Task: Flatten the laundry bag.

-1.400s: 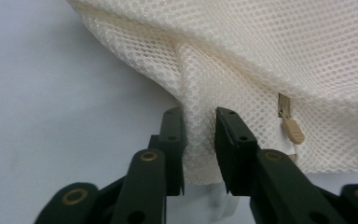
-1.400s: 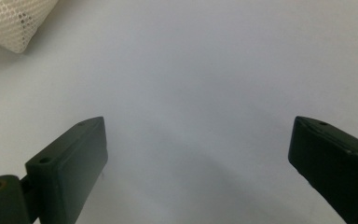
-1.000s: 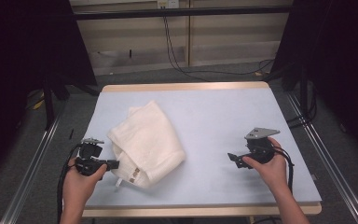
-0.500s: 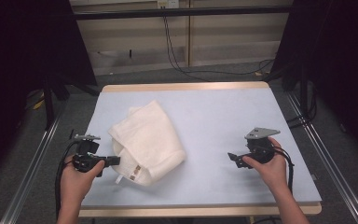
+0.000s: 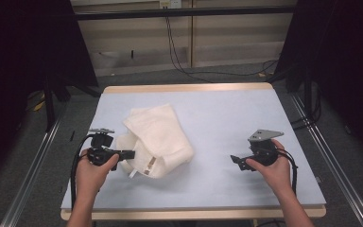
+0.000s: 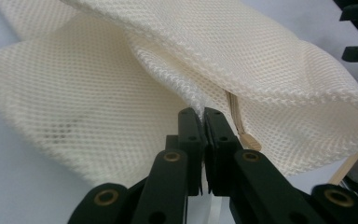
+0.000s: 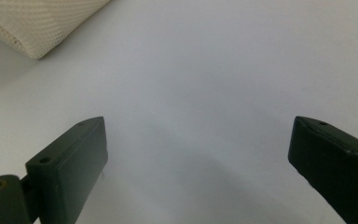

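As seen from high view, mesh bag lies crumpled on surface, left of centre; left tool is clamped on its near edge. Left gripper view: jaws pinched on mesh fold. Right gripper view: right tool held apart over bare surface. Spreading judged in hand; second grip needed next

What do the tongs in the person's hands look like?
Both tongs, left and right, are black with two flat jaws and brass-coloured rivets at the joints. A black cable trails from each. The right one carries a grey three-cornered plate on top. The forearms are bare.
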`<move>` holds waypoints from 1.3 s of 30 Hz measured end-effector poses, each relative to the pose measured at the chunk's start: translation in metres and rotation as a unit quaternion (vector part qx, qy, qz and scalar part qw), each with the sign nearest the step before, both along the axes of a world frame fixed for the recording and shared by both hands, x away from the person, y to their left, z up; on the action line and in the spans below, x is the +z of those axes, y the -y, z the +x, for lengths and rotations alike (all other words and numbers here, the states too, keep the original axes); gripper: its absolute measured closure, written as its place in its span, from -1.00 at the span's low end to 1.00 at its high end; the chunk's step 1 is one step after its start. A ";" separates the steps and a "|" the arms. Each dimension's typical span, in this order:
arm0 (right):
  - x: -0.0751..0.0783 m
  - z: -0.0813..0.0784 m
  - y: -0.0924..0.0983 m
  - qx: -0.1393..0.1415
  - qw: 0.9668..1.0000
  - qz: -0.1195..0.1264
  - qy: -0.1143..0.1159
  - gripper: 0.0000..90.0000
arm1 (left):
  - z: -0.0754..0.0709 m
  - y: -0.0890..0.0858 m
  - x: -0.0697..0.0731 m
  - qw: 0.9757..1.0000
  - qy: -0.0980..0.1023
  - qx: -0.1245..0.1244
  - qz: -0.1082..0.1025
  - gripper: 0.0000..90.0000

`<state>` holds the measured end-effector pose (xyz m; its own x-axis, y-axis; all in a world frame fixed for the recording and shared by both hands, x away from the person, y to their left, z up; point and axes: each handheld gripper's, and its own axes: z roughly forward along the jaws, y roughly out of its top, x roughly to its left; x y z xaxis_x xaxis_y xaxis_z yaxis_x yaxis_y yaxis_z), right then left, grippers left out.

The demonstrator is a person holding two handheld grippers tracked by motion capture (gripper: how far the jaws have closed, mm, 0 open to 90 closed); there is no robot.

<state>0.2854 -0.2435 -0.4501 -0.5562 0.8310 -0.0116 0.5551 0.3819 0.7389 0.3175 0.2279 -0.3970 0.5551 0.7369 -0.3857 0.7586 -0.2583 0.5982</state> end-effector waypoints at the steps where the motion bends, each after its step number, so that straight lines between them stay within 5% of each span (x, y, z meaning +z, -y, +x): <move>1: 0.000 0.001 0.000 0.003 1.000 -0.001 0.004 -0.91 | 0.002 0.003 0.001 1.000 -0.001 -0.003 -0.002 0.93; 20: 0.001 0.000 0.000 0.019 1.000 0.011 0.005 -0.91 | 0.020 0.052 0.001 1.000 0.008 -0.028 -0.004 0.93; 39: 0.000 0.000 -0.021 0.080 0.997 0.017 0.005 -0.93 | 0.031 0.090 -0.001 0.999 0.009 -0.043 -0.010 0.93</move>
<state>0.2853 -0.2229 -0.4496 -0.6815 0.7318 0.0091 0.4813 0.4387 0.7589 0.3485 0.1382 -0.3983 0.6224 0.6784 -0.3904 0.7238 -0.3091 0.6170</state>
